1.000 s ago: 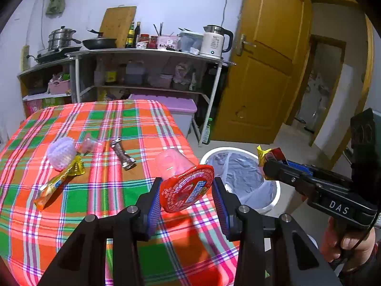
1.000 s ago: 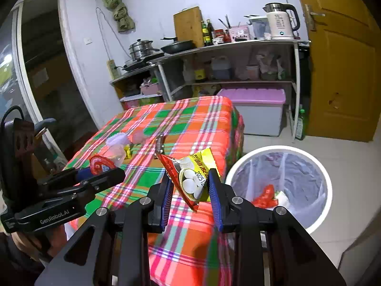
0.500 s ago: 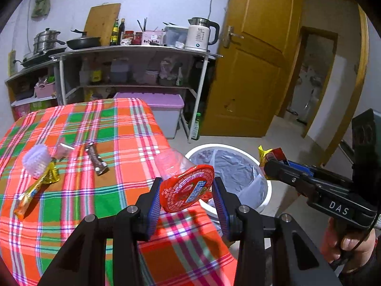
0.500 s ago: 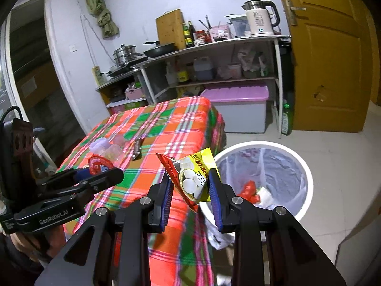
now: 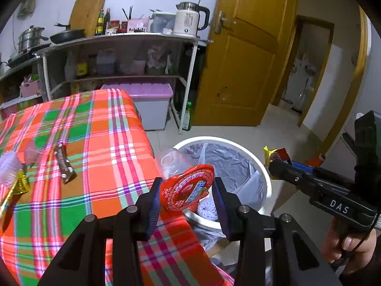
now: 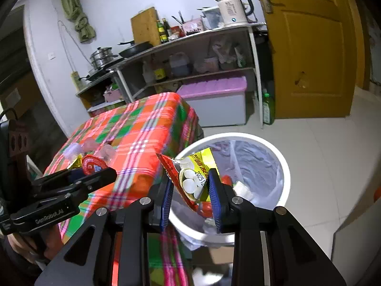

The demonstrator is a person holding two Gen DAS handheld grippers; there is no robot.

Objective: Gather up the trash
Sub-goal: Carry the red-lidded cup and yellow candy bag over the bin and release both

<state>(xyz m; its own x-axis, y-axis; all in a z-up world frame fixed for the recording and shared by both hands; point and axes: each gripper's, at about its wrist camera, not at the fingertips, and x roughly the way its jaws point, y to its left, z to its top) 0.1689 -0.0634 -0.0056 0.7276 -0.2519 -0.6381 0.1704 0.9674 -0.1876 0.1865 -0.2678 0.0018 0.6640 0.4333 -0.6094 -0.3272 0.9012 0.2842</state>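
My left gripper [image 5: 187, 197] is shut on a clear plastic cup with a red foil lid [image 5: 187, 188], held at the table's right edge beside the white trash bin [image 5: 238, 145]. My right gripper [image 6: 190, 190] is shut on a red and yellow snack bag [image 6: 190, 178], held over the near rim of the trash bin [image 6: 284, 166], which is lined with a clear bag and holds red and white scraps. The right gripper also shows in the left wrist view [image 5: 273, 164], the left gripper in the right wrist view [image 6: 100, 171].
On the plaid tablecloth [image 5: 100, 131] lie a brown wrapper [image 5: 63, 164], a white puff [image 5: 9, 166] and a gold wrapper [image 5: 16, 188]. A metal shelf with a kettle [image 5: 190, 21] stands behind, a purple-lidded box [image 5: 147, 102] under it. A wooden door [image 5: 245, 66] is to the right.
Both grippers have moved right, off the table toward the trash bin, each keeping its hold. The bin is now closer and under the snack bag.
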